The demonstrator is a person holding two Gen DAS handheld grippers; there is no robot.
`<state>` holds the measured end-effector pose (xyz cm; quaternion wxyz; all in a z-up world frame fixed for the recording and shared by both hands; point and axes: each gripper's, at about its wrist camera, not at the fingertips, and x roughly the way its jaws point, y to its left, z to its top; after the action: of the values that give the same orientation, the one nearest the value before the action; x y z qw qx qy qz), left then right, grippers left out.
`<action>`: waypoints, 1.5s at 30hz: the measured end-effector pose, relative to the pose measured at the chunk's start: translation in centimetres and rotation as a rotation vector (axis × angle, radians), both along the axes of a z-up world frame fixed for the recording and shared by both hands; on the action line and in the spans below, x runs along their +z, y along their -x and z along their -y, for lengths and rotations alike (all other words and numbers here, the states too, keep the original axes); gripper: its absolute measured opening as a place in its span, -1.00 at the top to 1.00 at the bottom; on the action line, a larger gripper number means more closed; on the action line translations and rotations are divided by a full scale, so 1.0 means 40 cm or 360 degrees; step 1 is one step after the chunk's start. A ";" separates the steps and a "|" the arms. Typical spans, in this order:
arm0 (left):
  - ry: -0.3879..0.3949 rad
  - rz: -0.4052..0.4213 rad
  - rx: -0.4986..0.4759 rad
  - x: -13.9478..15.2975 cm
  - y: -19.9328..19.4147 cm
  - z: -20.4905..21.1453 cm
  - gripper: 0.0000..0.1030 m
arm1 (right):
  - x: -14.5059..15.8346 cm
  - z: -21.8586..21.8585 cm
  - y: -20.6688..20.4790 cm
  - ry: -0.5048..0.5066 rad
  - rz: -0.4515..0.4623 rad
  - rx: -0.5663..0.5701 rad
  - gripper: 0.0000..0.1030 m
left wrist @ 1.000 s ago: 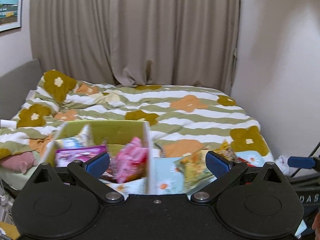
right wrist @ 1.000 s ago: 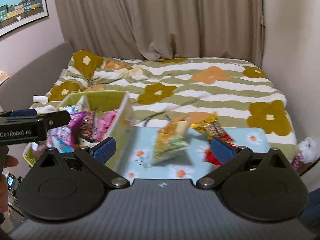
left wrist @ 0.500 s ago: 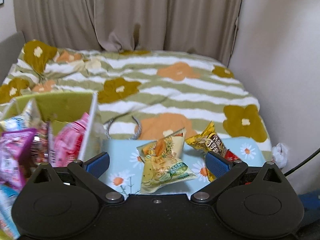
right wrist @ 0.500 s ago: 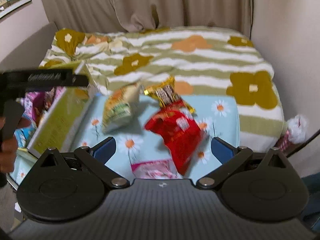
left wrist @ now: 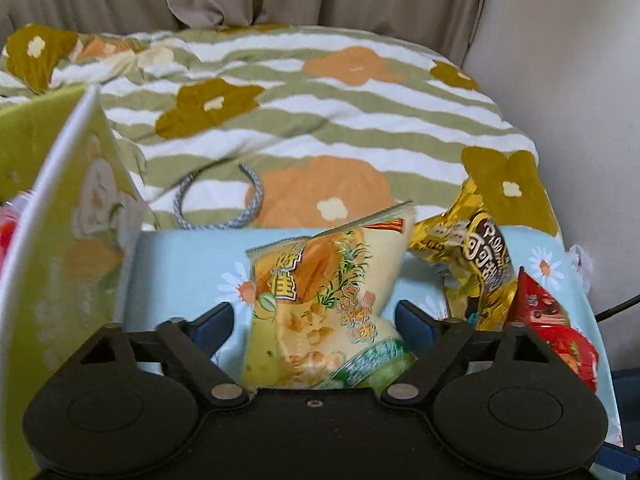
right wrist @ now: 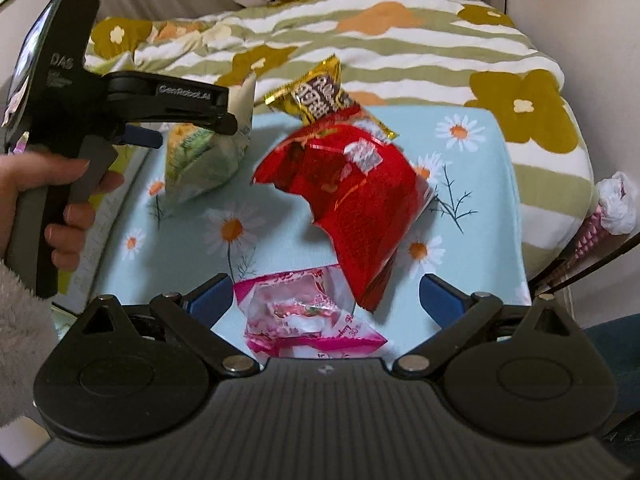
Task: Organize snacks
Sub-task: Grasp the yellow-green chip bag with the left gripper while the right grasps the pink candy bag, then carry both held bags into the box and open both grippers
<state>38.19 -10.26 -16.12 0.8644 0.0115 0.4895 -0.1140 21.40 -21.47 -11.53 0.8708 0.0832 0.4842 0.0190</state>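
Left wrist view puts your left gripper (left wrist: 314, 320) low over the pale blue daisy cloth (left wrist: 180, 260), its fingers astride the yellow-green snack bag (left wrist: 320, 304). They have just been closing in, and the bag sits between them; the right pad looks to meet the bag's edge while a sliver of cloth still shows beside the left pad, so you are not gripping it. Just right of that bag leans the gold snack bag (left wrist: 476, 256), and the red snack bag (left wrist: 556, 332) lies at its lower right. The green box (left wrist: 68, 248) stands at the left edge, its wall close to the cloth. Behind all this spreads the striped flower bedspread (left wrist: 320, 92), with a grey cord (left wrist: 218, 208) looped on it. In the right wrist view your right gripper (right wrist: 326, 300) hangs with its fingers spread wide and holding nothing, above the pink snack bag (right wrist: 308, 312), which lies between them on the cloth; the red bag's lower corner overlaps it. Your left hand (right wrist: 48, 196) grips the other tool's handle.
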 end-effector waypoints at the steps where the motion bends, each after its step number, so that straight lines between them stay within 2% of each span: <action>1: 0.0004 -0.0022 -0.0009 -0.008 -0.004 0.001 -0.51 | -0.005 -0.002 -0.004 -0.0003 -0.0005 0.0005 -1.00; 6: -0.0018 -0.0049 -0.0068 -0.025 0.001 0.005 -0.35 | -0.025 -0.013 -0.019 -0.0013 -0.0043 0.0022 -1.00; 15: -0.0107 -0.0044 -0.0111 -0.023 0.063 0.000 -0.34 | -0.049 -0.032 -0.022 0.0072 -0.0078 0.0086 -1.00; 23: -0.0164 -0.0057 -0.0104 -0.022 0.137 -0.019 -0.34 | -0.069 -0.049 -0.024 0.0060 -0.0097 0.0133 -0.99; 30: -0.0192 -0.0054 -0.0100 -0.019 0.178 -0.021 -0.34 | -0.097 -0.063 -0.022 0.0046 -0.0134 0.0133 -0.81; 31: -0.0194 -0.0055 -0.0100 -0.020 0.183 -0.021 -0.34 | -0.099 -0.064 -0.022 0.0042 -0.0137 0.0140 -0.76; 32: -0.0197 -0.0054 -0.0100 -0.020 0.190 -0.020 -0.34 | -0.103 -0.065 -0.023 0.0028 -0.0143 0.0146 -0.57; 33: -0.0201 -0.0054 -0.0100 -0.021 0.196 -0.019 -0.34 | -0.104 -0.065 -0.023 0.0020 -0.0150 0.0148 -0.49; 36: -0.0205 -0.0049 -0.0099 -0.017 0.213 -0.017 -0.34 | -0.096 -0.074 -0.017 0.0056 -0.0135 0.0191 -0.36; 45: -0.0194 0.0046 -0.0061 0.048 0.261 -0.017 -0.33 | -0.058 -0.064 0.011 -0.0037 -0.0104 0.0193 -0.26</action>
<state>27.74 -9.57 -14.22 0.8668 0.0750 0.4827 -0.1003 20.95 -18.91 -13.84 0.8507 0.0644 0.5164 0.0745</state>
